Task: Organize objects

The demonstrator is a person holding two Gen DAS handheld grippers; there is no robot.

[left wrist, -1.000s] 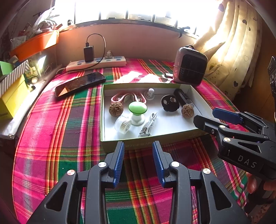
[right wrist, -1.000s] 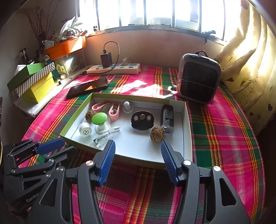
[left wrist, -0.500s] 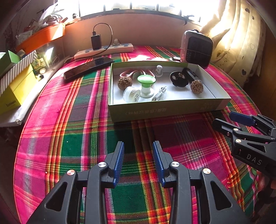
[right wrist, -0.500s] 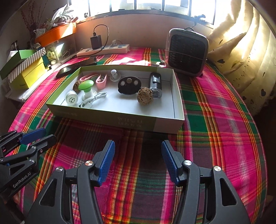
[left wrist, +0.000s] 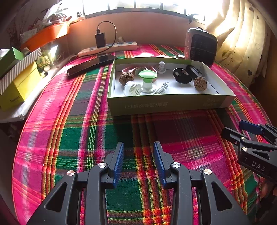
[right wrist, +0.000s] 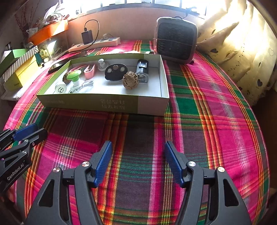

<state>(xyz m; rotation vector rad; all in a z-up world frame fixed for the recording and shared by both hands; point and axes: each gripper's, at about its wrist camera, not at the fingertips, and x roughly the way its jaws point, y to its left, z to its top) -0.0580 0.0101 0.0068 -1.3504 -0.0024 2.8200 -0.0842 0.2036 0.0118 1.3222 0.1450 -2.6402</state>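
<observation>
Left gripper (left wrist: 138, 161): narrow gap, empty. I have drawn it back from the box (left wrist: 166, 103). Right gripper (right wrist: 138, 161): wide, empty, likewise withdrawn. Box: on the plaid cloth (left wrist: 69, 138), well ahead of both, long axis left-right, open face up, small items inside. I judge organizing finished.

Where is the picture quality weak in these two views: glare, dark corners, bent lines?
Left wrist view: the window is blown out white, corners go dark, and the box edge bows from the fisheye. Right wrist view: the curtain glares in sunlight, the window is overexposed, and the tablecloth stripes curve outward; the box contents stay sharp.
</observation>
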